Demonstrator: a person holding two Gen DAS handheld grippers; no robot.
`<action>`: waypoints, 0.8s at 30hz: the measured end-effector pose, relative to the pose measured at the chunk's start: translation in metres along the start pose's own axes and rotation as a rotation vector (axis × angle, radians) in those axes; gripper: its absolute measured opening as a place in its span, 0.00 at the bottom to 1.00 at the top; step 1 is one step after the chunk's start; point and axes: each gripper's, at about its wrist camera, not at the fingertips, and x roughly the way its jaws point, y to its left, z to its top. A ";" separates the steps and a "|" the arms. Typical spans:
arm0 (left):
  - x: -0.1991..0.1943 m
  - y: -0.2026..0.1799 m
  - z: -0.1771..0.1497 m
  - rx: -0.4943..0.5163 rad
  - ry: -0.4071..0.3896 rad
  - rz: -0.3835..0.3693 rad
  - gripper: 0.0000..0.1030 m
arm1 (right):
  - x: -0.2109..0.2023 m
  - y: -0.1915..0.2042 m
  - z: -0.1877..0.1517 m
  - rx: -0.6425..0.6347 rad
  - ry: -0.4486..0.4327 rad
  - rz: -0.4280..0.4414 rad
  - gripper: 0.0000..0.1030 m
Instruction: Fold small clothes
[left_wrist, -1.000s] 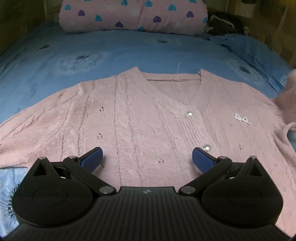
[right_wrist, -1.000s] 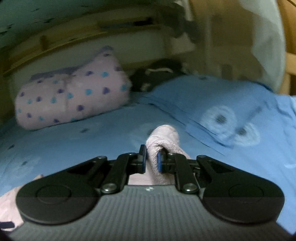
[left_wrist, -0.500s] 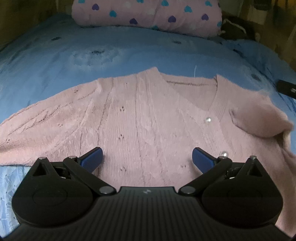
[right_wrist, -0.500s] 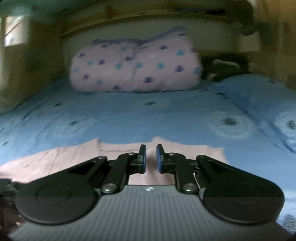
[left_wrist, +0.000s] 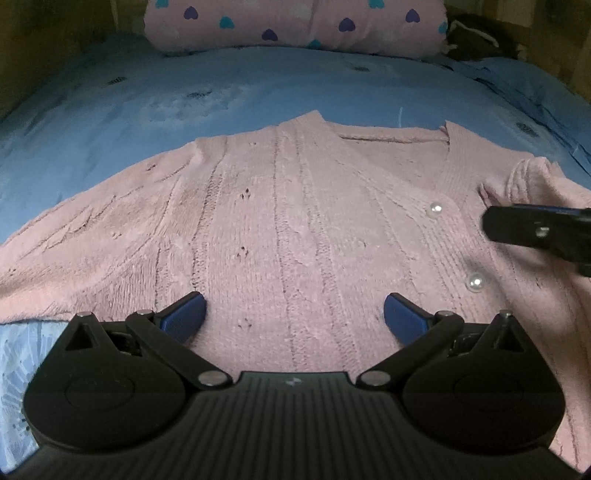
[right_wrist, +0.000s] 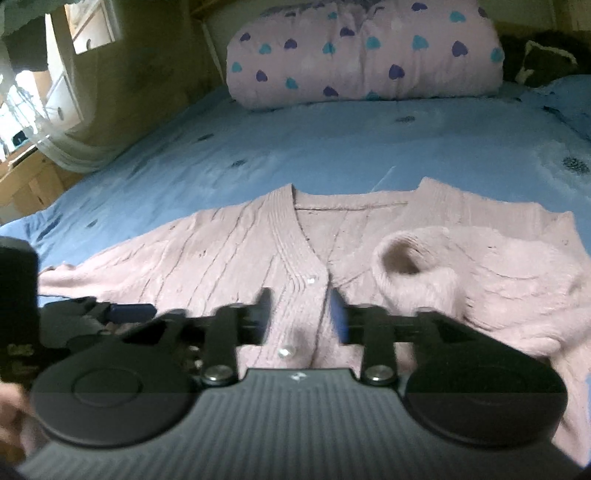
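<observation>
Released from the right tool (right_wrist: 301, 314), whose jaws have just been opening and stand part-open and empty, the sleeve (right_wrist: 443, 269) now lies folded on the pink cardigan (left_wrist: 288, 229) at right of frame; soft, light, floppy knit, best pinched at cuff or hem, while the left tool (left_wrist: 294, 314) hovers wide open and empty.

The right tool (right_wrist: 301, 314) has let go of the sleeve (right_wrist: 436, 273); its jaws have just been opening and are empty. The sleeve now lies folded across the cardigan (right_wrist: 236, 258), just right of this tool.
</observation>
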 end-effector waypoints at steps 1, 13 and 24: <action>0.000 -0.001 -0.001 0.001 -0.006 0.002 1.00 | -0.007 -0.001 -0.001 0.003 -0.022 0.007 0.48; -0.008 -0.006 -0.001 0.061 -0.039 0.010 1.00 | -0.068 -0.062 0.016 0.189 -0.215 0.083 0.65; -0.060 -0.090 0.026 0.245 -0.141 0.013 1.00 | -0.086 -0.136 0.004 0.602 -0.186 -0.070 0.67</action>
